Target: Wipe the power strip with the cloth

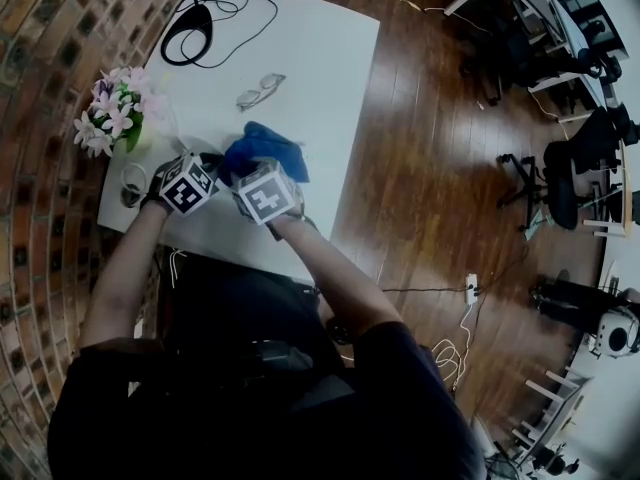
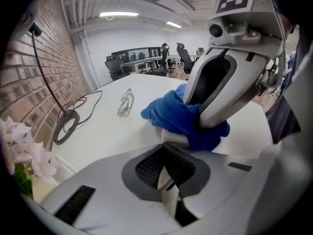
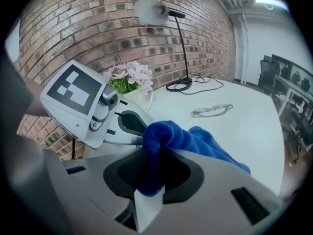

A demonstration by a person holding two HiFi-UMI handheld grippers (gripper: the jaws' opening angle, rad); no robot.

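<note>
Right tool (image 3: 149, 190) clamped on blue cloth (image 3: 195, 141), bunched over what reads as the white power strip (image 2: 173, 137), at 12 o'clock just past the tips of the closed left tool (image 2: 166, 173), over the desk (image 1: 320, 58); long axis hidden, both tools equally near.

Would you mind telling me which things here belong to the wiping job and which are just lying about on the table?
In the job: blue cloth, gripped by the right gripper; white block under the cloth, probably the power strip; left gripper, shut and pointing at it.
Just lying about: eyeglasses; desk lamp with its cord; pink and white flowers.
</note>
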